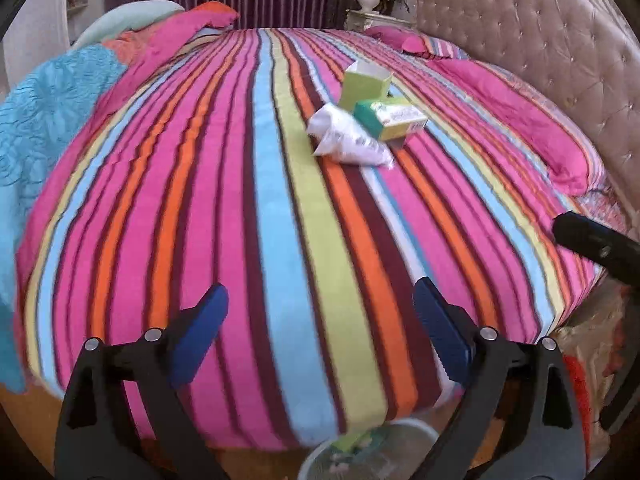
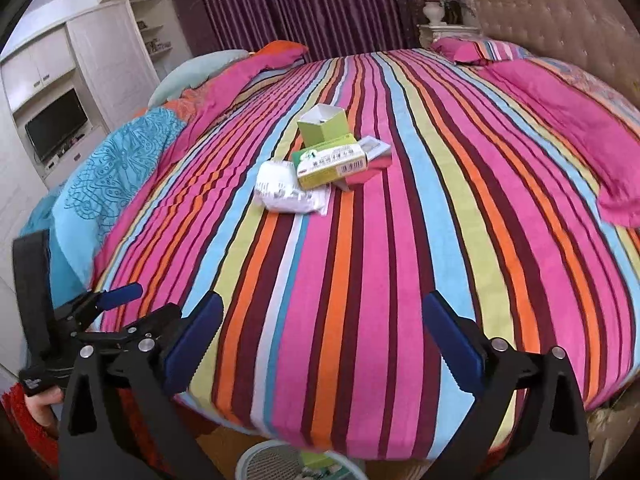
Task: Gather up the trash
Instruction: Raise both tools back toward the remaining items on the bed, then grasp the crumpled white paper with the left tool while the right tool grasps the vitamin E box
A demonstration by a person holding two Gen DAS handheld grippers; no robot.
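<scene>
We note the trash mid-bed on the striped cover (image 2: 360,280), a white packet (image 2: 286,192) touching two green boxes (image 2: 330,162), nothing blocking it, bin (image 2: 260,460) below, our left tongs (image 1: 320,312) and right tongs (image 2: 322,320) both spread, empty.

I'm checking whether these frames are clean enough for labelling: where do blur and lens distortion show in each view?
Left wrist view: fisheye bows the striped bedspread into a dome; the near edge and wastebasket smear, while the cartons stay fairly sharp. Right wrist view: same bulge; the wardrobe leans, the barcoded carton reads crisp, and the wastebasket is soft.
</scene>
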